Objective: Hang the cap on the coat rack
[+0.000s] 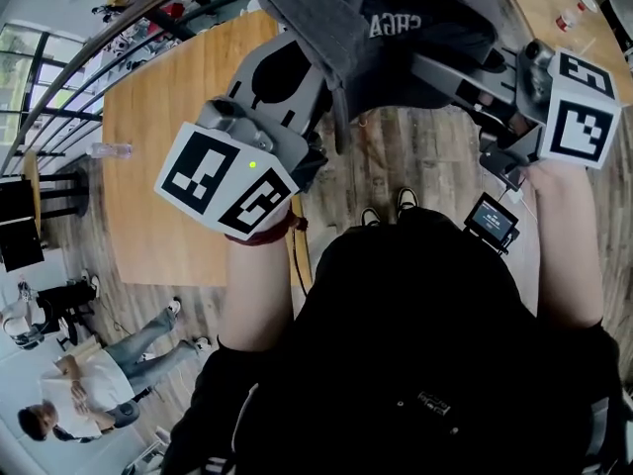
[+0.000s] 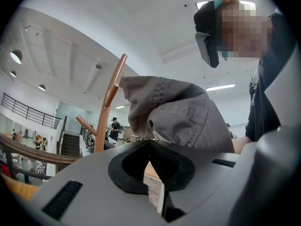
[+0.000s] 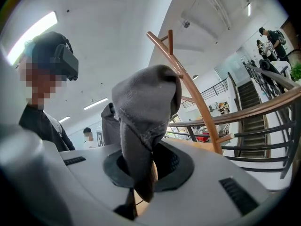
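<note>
A dark grey cap is held up between my two grippers. In the left gripper view its ribbed grey cloth bulges just past the left gripper, whose jaws are shut on the cap's lower edge. My right gripper is shut on a fold of the cap, which stands up from its jaws. The wooden coat rack's curved arm rises right behind the cap, and also shows just left of it in the left gripper view. In the head view the left gripper and right gripper flank the cap.
Below lies a wooden table with a clear bottle. A curved railing and stairs stand behind the rack. A seated person is at the lower left. A small screen hangs at my right wrist.
</note>
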The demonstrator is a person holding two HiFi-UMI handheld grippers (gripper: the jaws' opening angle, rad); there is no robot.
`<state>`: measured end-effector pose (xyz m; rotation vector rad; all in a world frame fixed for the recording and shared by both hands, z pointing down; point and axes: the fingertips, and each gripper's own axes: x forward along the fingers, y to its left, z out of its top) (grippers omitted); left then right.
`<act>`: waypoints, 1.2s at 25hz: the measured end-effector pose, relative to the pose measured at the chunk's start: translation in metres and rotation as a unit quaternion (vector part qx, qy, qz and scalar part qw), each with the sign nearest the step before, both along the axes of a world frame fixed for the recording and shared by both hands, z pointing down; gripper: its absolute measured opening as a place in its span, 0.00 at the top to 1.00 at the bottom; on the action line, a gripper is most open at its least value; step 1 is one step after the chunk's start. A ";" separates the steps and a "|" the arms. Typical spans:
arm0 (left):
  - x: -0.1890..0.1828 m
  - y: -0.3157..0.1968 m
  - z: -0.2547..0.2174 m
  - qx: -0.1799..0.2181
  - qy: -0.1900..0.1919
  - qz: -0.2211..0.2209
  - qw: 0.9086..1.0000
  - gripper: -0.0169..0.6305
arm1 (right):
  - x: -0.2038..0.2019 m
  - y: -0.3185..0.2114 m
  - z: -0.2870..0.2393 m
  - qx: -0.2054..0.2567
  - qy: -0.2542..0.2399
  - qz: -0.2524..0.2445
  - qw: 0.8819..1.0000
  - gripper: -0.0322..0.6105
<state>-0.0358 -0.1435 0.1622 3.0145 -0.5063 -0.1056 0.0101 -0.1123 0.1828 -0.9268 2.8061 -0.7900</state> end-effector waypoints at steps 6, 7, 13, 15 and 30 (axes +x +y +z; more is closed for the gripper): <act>0.007 -0.001 0.013 -0.001 0.000 -0.009 1.000 0.96 | 0.006 -0.001 0.011 0.006 0.002 -0.008 1.000 0.88; 0.007 -0.001 0.013 0.001 0.001 -0.011 1.000 0.96 | 0.005 -0.001 0.011 0.007 -0.001 -0.008 1.000 0.88; -0.003 0.005 -0.009 0.012 0.010 -0.011 1.000 0.96 | -0.004 0.003 -0.010 0.018 -0.004 -0.010 1.000 0.88; -0.005 0.005 -0.011 0.014 0.011 -0.013 1.000 0.96 | -0.006 0.002 -0.012 0.022 -0.005 -0.012 1.000 0.88; -0.006 0.003 -0.016 0.025 0.021 -0.026 0.999 0.96 | -0.005 -0.001 -0.016 0.037 -0.009 -0.021 0.999 0.88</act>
